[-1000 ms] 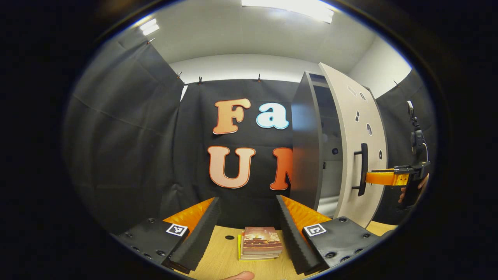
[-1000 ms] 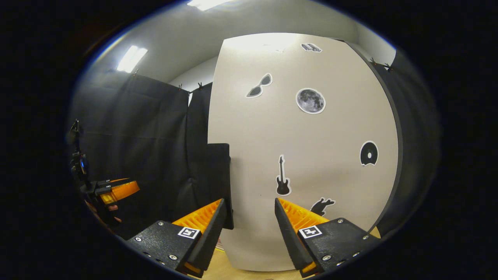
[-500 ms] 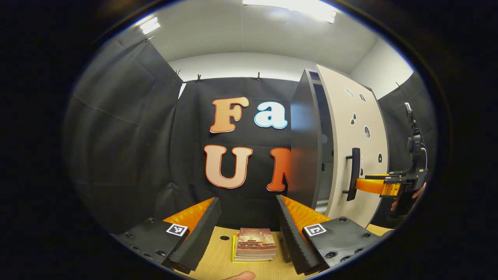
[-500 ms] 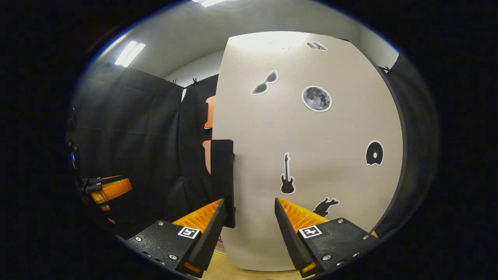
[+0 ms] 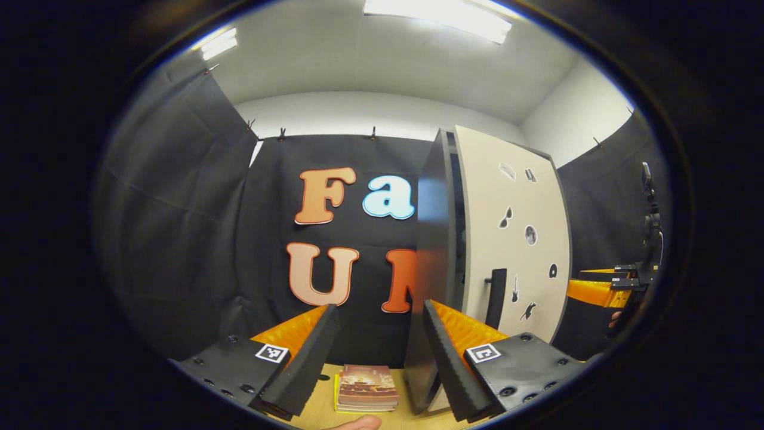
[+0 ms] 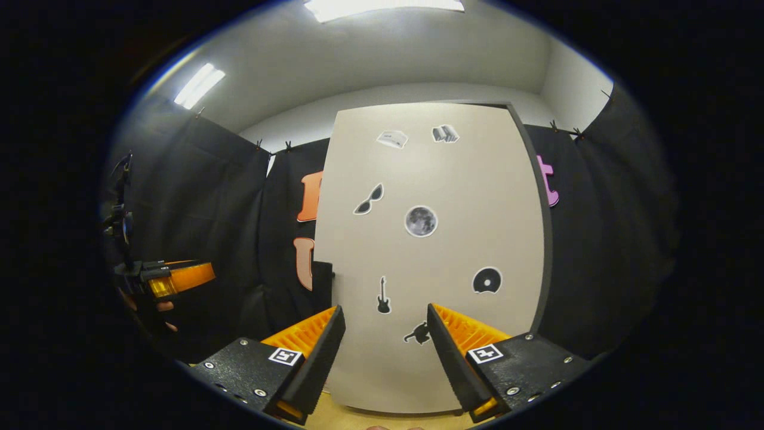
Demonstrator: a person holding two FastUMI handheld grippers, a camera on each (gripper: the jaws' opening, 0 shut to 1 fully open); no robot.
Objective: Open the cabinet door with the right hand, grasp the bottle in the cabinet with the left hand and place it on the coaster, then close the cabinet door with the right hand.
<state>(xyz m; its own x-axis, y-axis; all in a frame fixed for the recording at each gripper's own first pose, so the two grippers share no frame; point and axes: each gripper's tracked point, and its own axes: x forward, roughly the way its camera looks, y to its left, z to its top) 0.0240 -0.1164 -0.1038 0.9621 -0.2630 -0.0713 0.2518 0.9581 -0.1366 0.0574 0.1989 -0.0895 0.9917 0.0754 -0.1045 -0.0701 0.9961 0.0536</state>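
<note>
With the pale sticker-covered cabinet door [image 6: 430, 263] almost flush, both the right tool [image 6: 382, 352] and left tool [image 5: 379, 352] gape empty, so closing seems nearly done, needing only a final nudge.

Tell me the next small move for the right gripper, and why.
Likely press the right gripper forward against the cabinet door to seat it. In the left gripper view a thin dark gap shows between the door and the cabinet side; the gripper is open, clear of the door.
</note>
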